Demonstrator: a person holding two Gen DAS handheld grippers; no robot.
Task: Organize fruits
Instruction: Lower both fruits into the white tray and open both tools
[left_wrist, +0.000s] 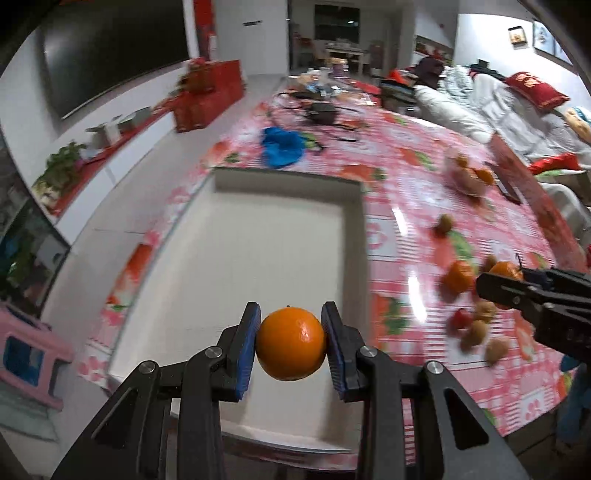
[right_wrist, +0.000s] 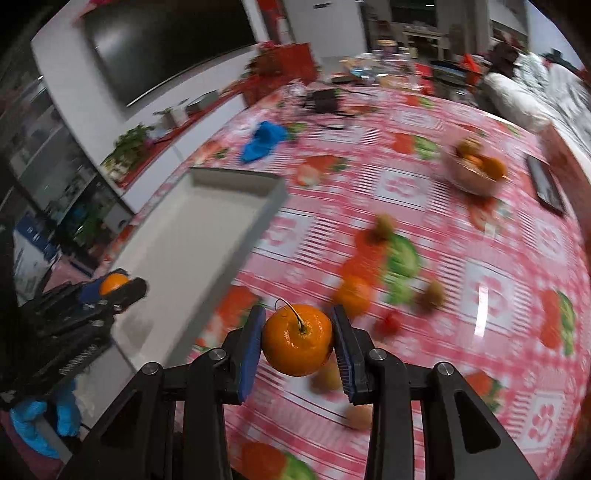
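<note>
My left gripper (left_wrist: 291, 345) is shut on a mandarin (left_wrist: 291, 343) and holds it above the near end of the white tray (left_wrist: 288, 181). My right gripper (right_wrist: 297, 341) is shut on a second mandarin (right_wrist: 297, 339) with a stem, held above the pink tablecloth to the right of the tray (right_wrist: 236, 184). The left gripper also shows in the right wrist view (right_wrist: 110, 290) at the left, over the tray. The right gripper shows in the left wrist view (left_wrist: 506, 284) at the right. Loose mandarins (right_wrist: 354, 295), a small red fruit (right_wrist: 388, 323) and brown fruits (left_wrist: 480, 326) lie on the table.
A bowl (right_wrist: 472, 184) with mandarins stands at the far right of the table. A blue cloth (left_wrist: 282, 146) lies beyond the tray. A dark phone-like slab (right_wrist: 545, 184) lies near the right edge. Black gear and cables (left_wrist: 321, 112) crowd the far end.
</note>
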